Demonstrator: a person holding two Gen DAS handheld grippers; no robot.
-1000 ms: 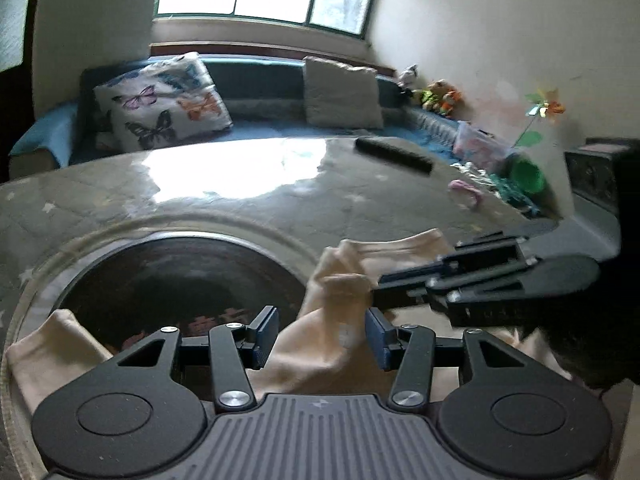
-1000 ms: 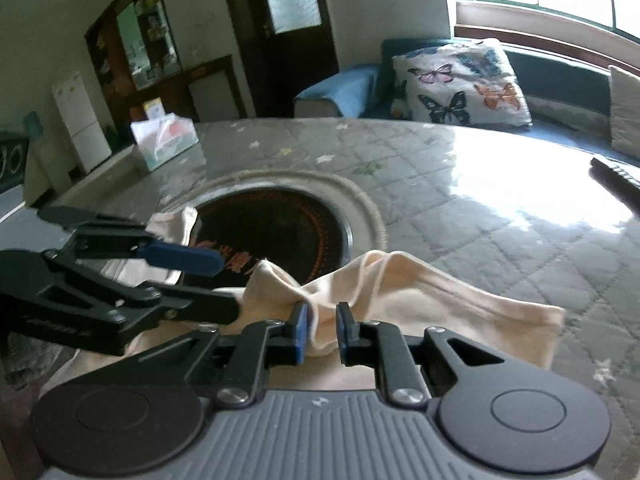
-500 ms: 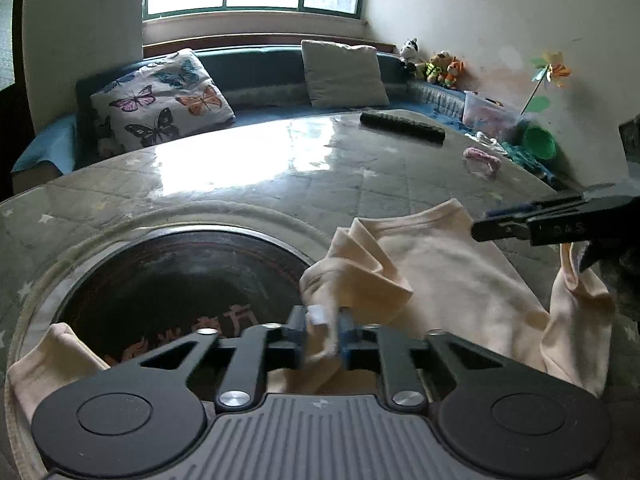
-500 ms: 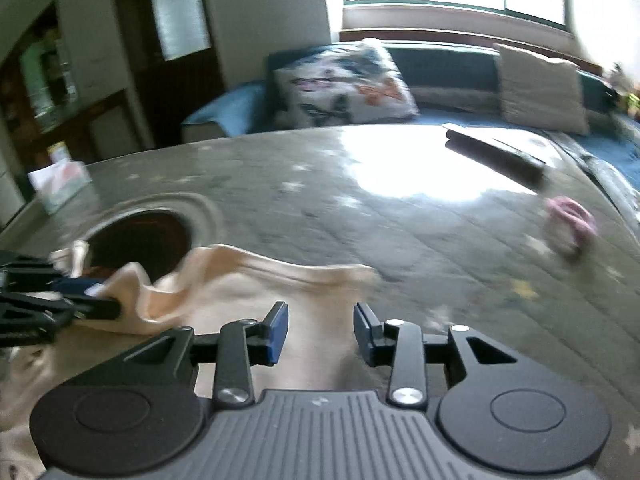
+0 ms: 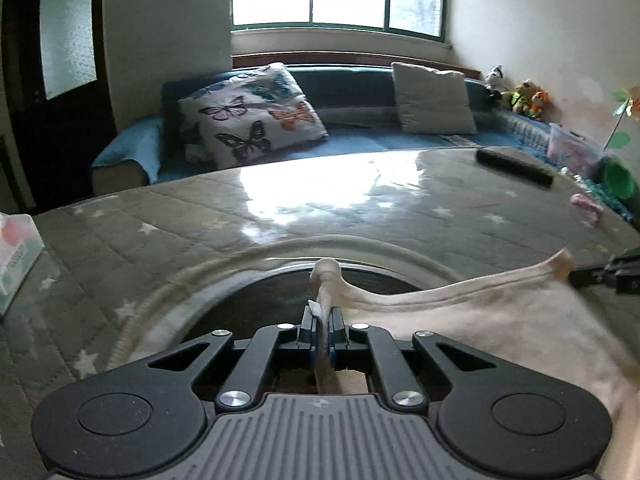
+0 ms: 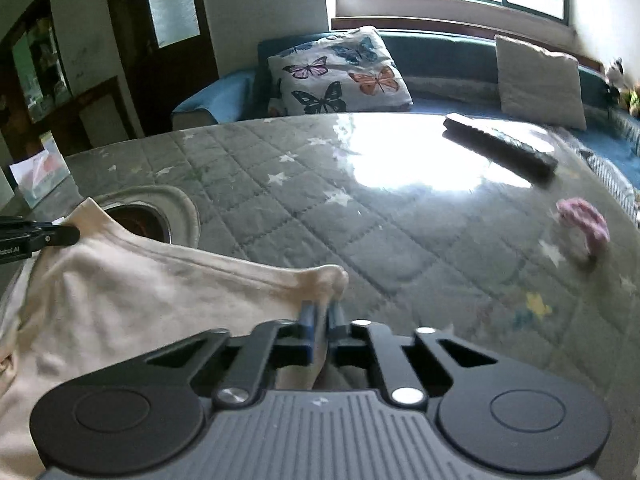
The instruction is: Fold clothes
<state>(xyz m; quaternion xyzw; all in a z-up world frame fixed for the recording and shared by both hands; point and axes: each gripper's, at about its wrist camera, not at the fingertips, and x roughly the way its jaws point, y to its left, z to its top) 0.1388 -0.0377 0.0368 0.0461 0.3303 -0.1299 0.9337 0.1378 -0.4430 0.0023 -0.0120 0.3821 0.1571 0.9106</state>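
A cream garment [image 5: 480, 320] hangs stretched between both grippers above the grey quilted table [image 5: 280, 216]. My left gripper [image 5: 322, 326] is shut on one corner of it, with a bunch of cloth poking up past the pads. My right gripper [image 6: 319, 320] is shut on the other corner of the cream garment [image 6: 140, 304]. The hem runs taut between the two corners. In the left wrist view the right gripper's tip [image 5: 600, 276] shows at the right edge. In the right wrist view the left gripper's tip [image 6: 36, 238] shows at the far left.
A round dark recess [image 5: 256, 296] sits in the table under the garment. A black remote [image 6: 500, 146] and a pink item [image 6: 584, 224] lie on the far right of the table. A tissue box [image 5: 16, 256] stands at the left. A sofa with cushions [image 5: 248, 124] lies behind.
My right gripper, open half a second ago, has shut on the garment's corner. Both grippers have moved apart and lifted, pulling the crumpled cloth out into a taut spread.
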